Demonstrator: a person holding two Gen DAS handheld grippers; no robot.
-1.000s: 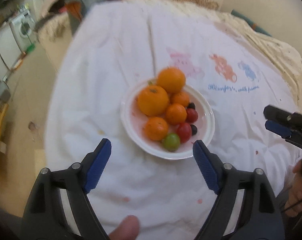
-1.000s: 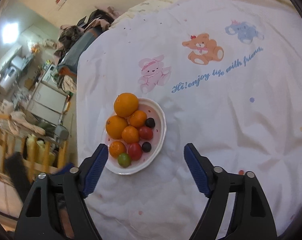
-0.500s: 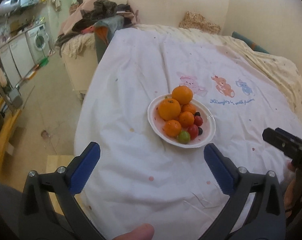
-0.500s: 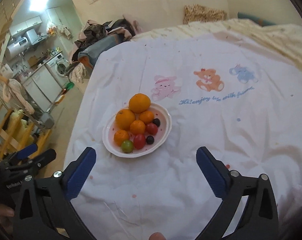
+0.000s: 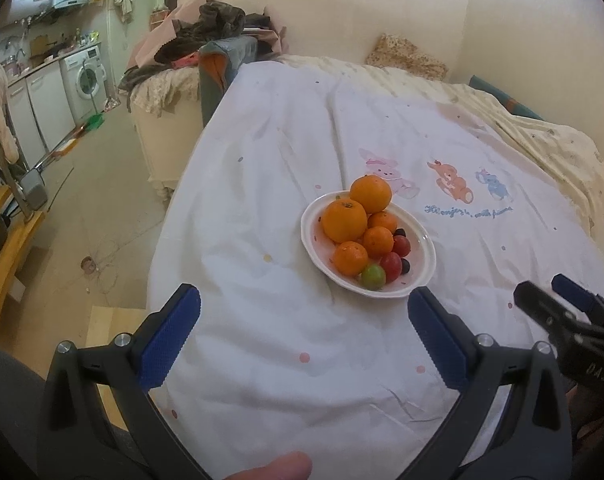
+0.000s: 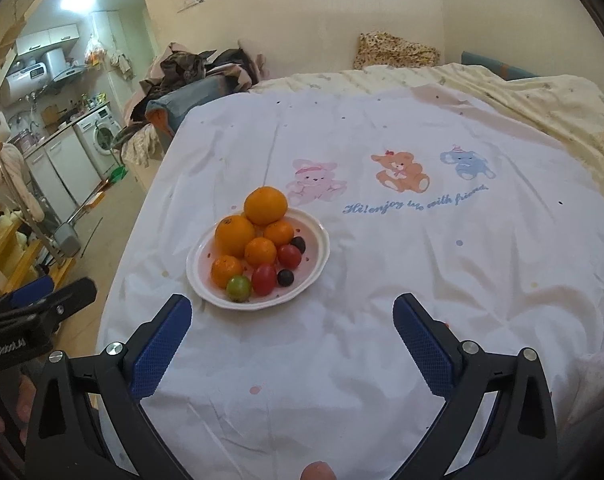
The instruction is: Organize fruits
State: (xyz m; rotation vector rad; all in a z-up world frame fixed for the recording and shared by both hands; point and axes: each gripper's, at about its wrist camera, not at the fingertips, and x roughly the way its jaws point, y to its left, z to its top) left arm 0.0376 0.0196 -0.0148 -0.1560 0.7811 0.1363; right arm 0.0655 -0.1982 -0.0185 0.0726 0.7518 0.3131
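Centrally, white oval plate point(image 6: 319, 254) of fruits point(image 6: 258, 246), long axis slanting upper right, both tools point(image 5: 303, 334) point(image 6: 292, 338) spread apart, empty.

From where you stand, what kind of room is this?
Probably a small studio flat: a bed under a white cartoon-animal printed sheet holds a white plate of fruit, and a white front-loading washing machine stands in a kitchen corner beyond it.

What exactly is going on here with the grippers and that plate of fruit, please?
A person holds a gripper in each hand over a bed covered by a white sheet. Both the left gripper and the right gripper are open and empty, short of the white plate. The plate holds oranges, cherry tomatoes and dark grapes. Nothing is being handled right now.
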